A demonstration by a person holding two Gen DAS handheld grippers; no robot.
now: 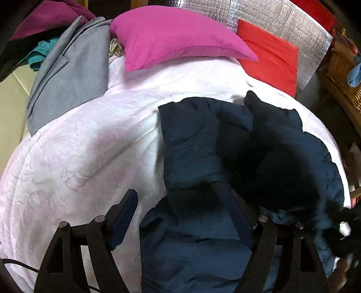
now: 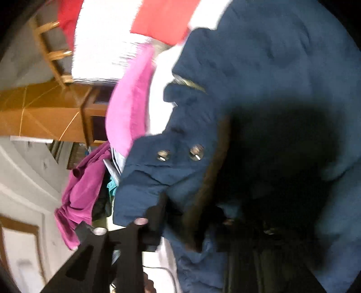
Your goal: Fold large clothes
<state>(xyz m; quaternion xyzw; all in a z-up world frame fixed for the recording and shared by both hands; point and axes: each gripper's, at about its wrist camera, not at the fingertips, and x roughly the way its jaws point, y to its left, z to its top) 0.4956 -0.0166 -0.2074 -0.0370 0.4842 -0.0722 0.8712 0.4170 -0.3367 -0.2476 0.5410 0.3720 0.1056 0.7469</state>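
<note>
A dark navy puffer jacket (image 1: 203, 146) with a black fur-trimmed hood lies on the white bedspread (image 1: 79, 157), partly folded over itself. My left gripper (image 1: 182, 218) is open and empty, hovering above the jacket's near edge. The right wrist view is tilted and blurred. There my right gripper (image 2: 191, 216) is buried in the jacket (image 2: 259, 67) near two metal snaps (image 2: 196, 152). Only its left finger (image 2: 158, 214) shows, pressed against the cloth. Its right finger is hidden in the dark fabric.
A pink pillow (image 1: 176, 38) and a red pillow (image 1: 270, 56) lie at the head of the bed. A grey garment (image 1: 67, 74) and a magenta one (image 1: 45, 15) are piled at the far left. A wicker basket (image 1: 343, 74) stands to the right.
</note>
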